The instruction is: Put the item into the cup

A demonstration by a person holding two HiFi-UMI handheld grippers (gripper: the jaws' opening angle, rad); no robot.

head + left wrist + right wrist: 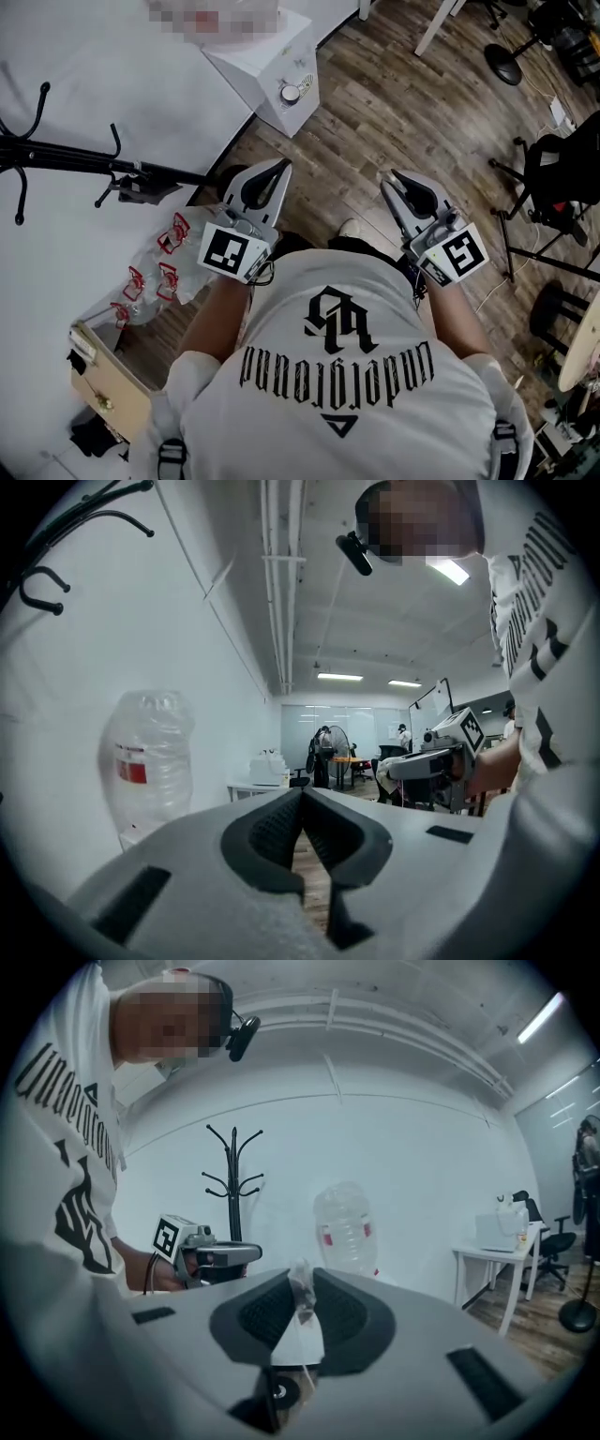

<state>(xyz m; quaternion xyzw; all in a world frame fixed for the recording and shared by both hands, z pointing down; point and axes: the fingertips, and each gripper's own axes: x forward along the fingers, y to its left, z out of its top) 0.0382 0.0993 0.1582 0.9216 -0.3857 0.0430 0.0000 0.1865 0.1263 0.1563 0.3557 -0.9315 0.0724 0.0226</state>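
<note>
Fingers [265, 1314] of our grey right gripper [302, 1309] pinch a small, pale, crinkled sachet [300, 1288]; our grey left gripper [302, 803] is closed on nothing. We judge this the carry step. No cup shows, so next we must find it.

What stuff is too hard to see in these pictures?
- Right gripper view: the thin pale see-through item is pinched in the right gripper, which covers its sides; what it is, I cannot tell.
- Head view: the clear plastic bottles with red labels are partly covered by the person's left arm; count unsure.
- Cup: in no view.
</note>
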